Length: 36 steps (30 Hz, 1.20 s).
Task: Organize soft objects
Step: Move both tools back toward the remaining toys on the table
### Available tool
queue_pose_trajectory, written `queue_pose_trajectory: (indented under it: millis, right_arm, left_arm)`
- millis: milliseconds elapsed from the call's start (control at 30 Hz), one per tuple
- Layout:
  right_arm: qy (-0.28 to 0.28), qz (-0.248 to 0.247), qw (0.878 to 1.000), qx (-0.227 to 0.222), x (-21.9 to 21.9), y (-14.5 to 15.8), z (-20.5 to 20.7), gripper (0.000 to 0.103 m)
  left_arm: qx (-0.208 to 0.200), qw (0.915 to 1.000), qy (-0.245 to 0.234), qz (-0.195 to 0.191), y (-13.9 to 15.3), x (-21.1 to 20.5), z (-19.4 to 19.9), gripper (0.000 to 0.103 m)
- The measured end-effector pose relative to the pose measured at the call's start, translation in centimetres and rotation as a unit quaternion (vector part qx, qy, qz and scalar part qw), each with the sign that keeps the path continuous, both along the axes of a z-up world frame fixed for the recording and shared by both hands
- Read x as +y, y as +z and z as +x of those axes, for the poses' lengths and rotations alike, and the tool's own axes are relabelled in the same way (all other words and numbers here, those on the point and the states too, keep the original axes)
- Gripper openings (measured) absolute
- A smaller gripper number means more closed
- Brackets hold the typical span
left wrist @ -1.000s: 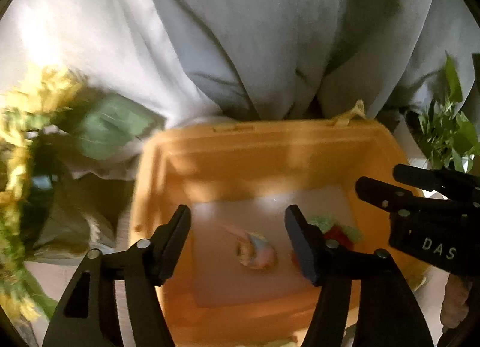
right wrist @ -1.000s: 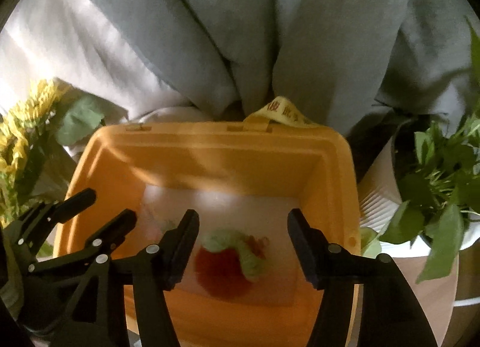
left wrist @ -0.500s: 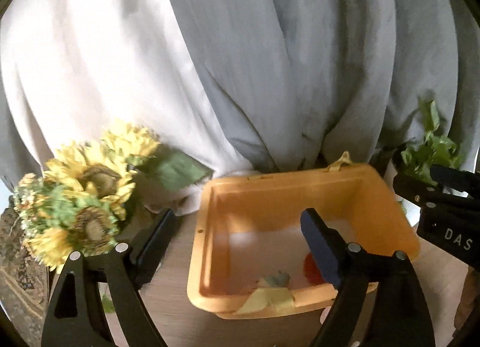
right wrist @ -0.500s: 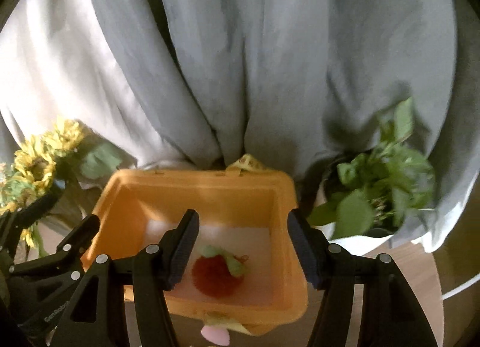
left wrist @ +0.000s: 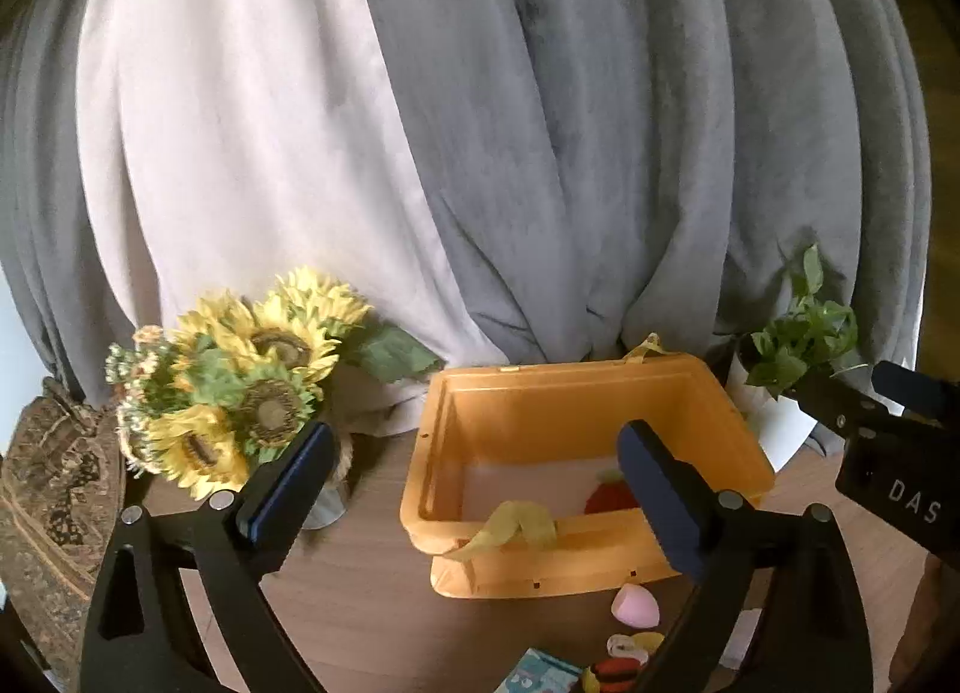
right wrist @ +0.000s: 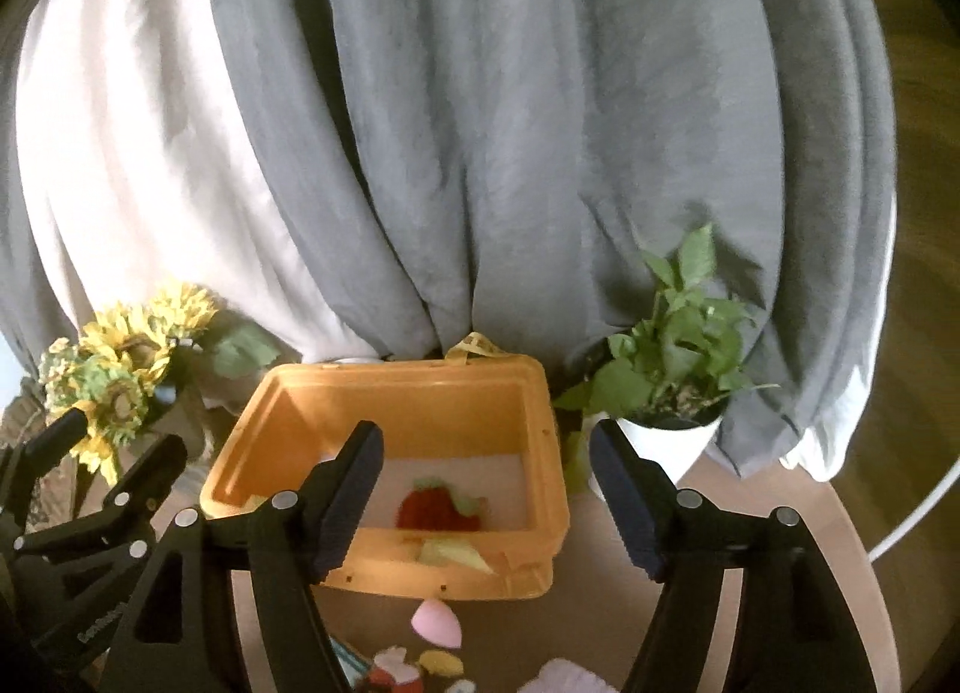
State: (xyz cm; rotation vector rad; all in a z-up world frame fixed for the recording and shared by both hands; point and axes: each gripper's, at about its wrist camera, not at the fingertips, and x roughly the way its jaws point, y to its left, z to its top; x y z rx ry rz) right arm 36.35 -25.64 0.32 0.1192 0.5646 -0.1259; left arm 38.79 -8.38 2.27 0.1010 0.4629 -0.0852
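1. While the red plush strawberry with green leaves [right wrist: 441,507] lies on the floor of the orange plastic bin [right wrist: 543,435], more soft pieces wait on the round wooden table [left wrist: 360,603] just in front of it.
2. The left gripper [left wrist: 474,489] has just been opening and stands wide with nothing between its jaws; the right gripper [right wrist: 486,495] has been opening too and is likewise empty.
3. Nearest the bin lies a pink egg-shaped sponge [right wrist: 437,624].
4. It looks light, squashy and rounded, so it will likely deform or squirt sideways under a hard pinch.
5. Take it across its widest middle, pads square, closing gently.
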Motion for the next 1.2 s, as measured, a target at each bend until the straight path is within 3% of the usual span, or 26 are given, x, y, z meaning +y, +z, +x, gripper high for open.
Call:
queue_pose_trajectory:
  millis: [667,1200]
  right_arm:
    - [-0.005,0.011,1.000,-0.028,0.1,-1.2,-9.7,0.072]
    - [0.009,0.007,0.999,-0.037,0.1,-4.7,-14.6,0.072]
  left_arm:
    - [-0.048,0.9988,0.002,-0.010,-0.3,0.3,-10.2,0.100]
    - [-0.022,0.9996,0.001,-0.015,-4.4,0.1,-14.9,0.099]
